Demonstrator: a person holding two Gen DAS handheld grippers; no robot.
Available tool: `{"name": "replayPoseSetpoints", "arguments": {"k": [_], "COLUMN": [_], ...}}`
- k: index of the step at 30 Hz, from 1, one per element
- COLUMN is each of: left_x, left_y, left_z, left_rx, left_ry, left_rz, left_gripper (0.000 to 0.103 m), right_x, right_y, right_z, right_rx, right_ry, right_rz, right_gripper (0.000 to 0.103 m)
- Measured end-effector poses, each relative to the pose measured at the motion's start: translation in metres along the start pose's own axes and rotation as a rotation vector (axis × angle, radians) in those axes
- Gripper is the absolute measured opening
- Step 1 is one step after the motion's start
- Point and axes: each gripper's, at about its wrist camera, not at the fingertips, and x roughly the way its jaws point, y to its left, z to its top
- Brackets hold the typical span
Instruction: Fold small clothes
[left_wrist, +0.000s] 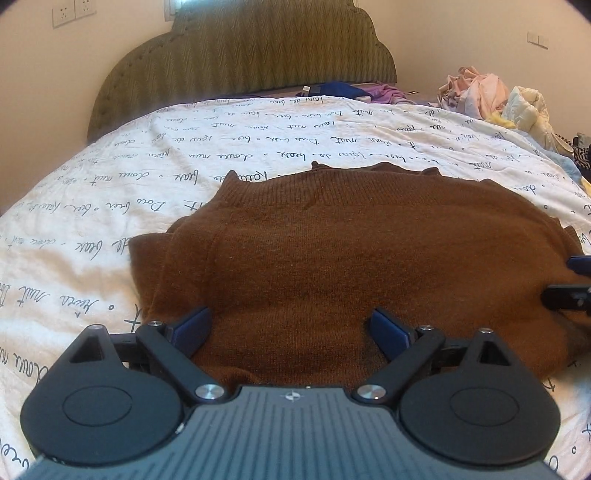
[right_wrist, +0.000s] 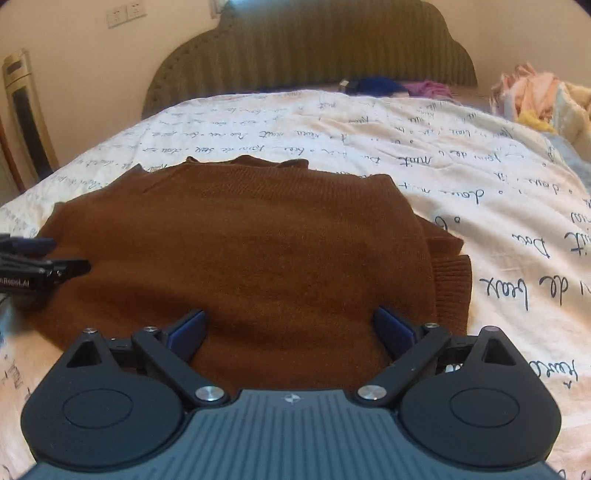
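Observation:
A brown knitted sweater (left_wrist: 351, 258) lies flat on the bed, sleeves folded in, collar toward the headboard. In the left wrist view my left gripper (left_wrist: 291, 328) hovers over the sweater's near left part, jaws wide open, blue pads (left_wrist: 192, 325) apart with only fabric beneath. In the right wrist view my right gripper (right_wrist: 291, 328) stands open over the same sweater (right_wrist: 258, 251) at its near right part, next to a ribbed cuff (right_wrist: 452, 288). Each gripper shows at the edge of the other's view: the right gripper (left_wrist: 576, 284), the left gripper (right_wrist: 40, 258).
A white duvet with black handwriting print (left_wrist: 221, 155) covers the bed. A green padded headboard (left_wrist: 258, 55) stands behind. A heap of pale clothes (left_wrist: 491, 99) sits at the far right; blue and purple garments (left_wrist: 354, 90) lie near the headboard. A tall appliance (right_wrist: 26, 118) stands left.

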Motion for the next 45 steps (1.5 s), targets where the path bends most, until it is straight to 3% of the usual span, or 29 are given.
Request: {"name": "replayPoseSetpoints", "arguments": {"k": [4, 7, 9, 11, 15, 19, 20, 23, 25, 27, 29, 31, 32, 34, 36, 39, 43, 45], "left_x": [0.0, 0.001, -0.002, -0.017, -0.051, -0.03, -0.033, -0.055, -0.07, -0.066, -0.049, -0.046, -0.049, -0.061, -0.072, -0.08, -0.072, -0.069], "left_y": [-0.001, -0.002, -0.001, 0.002, 0.009, 0.007, 0.006, 0.009, 0.016, 0.02, 0.023, 0.022, 0.021, 0.025, 0.033, 0.046, 0.063, 0.062], "left_z": [-0.001, -0.001, 0.0, 0.001, -0.004, -0.025, -0.028, -0.024, -0.024, -0.026, -0.032, -0.035, -0.033, -0.03, -0.03, -0.032, -0.041, -0.041], "left_rx": [0.0, 0.007, 0.006, -0.018, -0.071, -0.027, -0.003, -0.024, -0.065, -0.086, -0.105, -0.085, -0.089, -0.121, -0.166, -0.282, -0.472, -0.489], "left_ry": [-0.004, -0.008, -0.007, -0.01, -0.057, 0.033, 0.007, -0.001, -0.026, 0.003, 0.06, 0.045, 0.049, 0.042, 0.036, 0.04, 0.104, 0.099], "left_rz": [0.006, 0.01, 0.012, 0.02, -0.052, -0.047, -0.039, -0.034, -0.054, -0.055, -0.035, -0.01, -0.009, -0.021, -0.024, 0.029, 0.034, 0.047], "left_gripper": [0.092, 0.093, 0.093, 0.087, 0.089, 0.091, 0.09, 0.086, 0.089, 0.092, 0.092, 0.094, 0.093, 0.092, 0.093, 0.092, 0.092, 0.094], "right_x": [-0.025, 0.0, -0.001, -0.014, -0.042, -0.006, -0.009, -0.024, -0.044, -0.053, -0.043, -0.02, -0.019, -0.027, -0.043, -0.054, -0.036, -0.02], "right_y": [0.014, 0.008, -0.001, 0.001, 0.001, -0.014, -0.018, -0.024, -0.02, -0.011, -0.006, -0.009, -0.01, -0.011, -0.007, 0.007, 0.02, 0.024], "right_z": [0.005, -0.009, -0.017, -0.009, -0.008, -0.021, -0.022, -0.013, -0.012, -0.015, -0.017, -0.023, -0.022, -0.015, -0.009, 0.002, 0.012, 0.011], "right_rx": [-0.03, -0.063, -0.06, -0.027, -0.014, 0.022, 0.034, 0.103, 0.099, 0.07, 0.048, 0.046, 0.043, 0.077, 0.069, 0.027, 0.016, -0.003], "right_ry": [-0.075, 0.031, -0.015, 0.006, -0.066, 0.063, 0.031, 0.058, 0.0, -0.034, -0.002, 0.09, 0.07, 0.078, 0.016, -0.043, -0.024, 0.005], "right_rz": [0.018, -0.036, -0.006, -0.024, 0.011, -0.028, -0.024, -0.016, 0.009, 0.014, 0.01, -0.015, -0.017, -0.003, 0.013, 0.021, 0.053, 0.056], "right_gripper": [0.098, 0.099, 0.103, 0.103, 0.103, 0.103, 0.103, 0.103, 0.103, 0.103, 0.103, 0.103, 0.103, 0.103, 0.103, 0.103, 0.103, 0.103]}}
